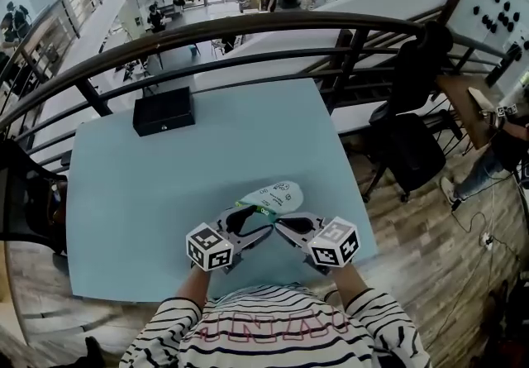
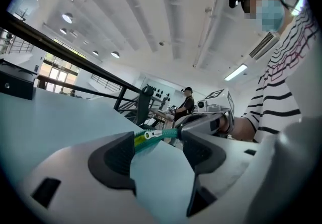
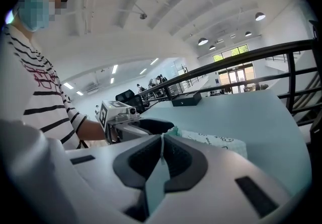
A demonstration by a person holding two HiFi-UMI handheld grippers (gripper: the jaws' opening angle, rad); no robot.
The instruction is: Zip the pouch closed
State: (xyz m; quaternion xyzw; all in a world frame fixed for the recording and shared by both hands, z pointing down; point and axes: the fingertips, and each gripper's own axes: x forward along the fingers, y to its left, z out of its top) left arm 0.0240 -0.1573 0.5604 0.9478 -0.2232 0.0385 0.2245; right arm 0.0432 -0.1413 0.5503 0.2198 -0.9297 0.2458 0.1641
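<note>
A white printed pouch (image 1: 278, 194) with a green zipper (image 2: 162, 134) lies on the light blue table (image 1: 149, 201) near its front edge. My left gripper (image 1: 256, 220) stands open at the pouch's near end. In the left gripper view the zipper and its white pull tab (image 2: 151, 135) show just past the left gripper (image 2: 158, 141), untouched by the pads. My right gripper (image 1: 281, 226) comes in from the right, tip to tip with the left. It is shut, with a thin pale edge of the pouch (image 3: 216, 141) pinched at the tip of the right gripper (image 3: 162, 138).
A black box (image 1: 164, 110) sits at the table's far left corner. A dark curved railing (image 1: 248, 31) runs behind the table. A black chair (image 1: 409, 143) stands to the right on the wooden floor, and a person (image 1: 496, 155) is at the far right.
</note>
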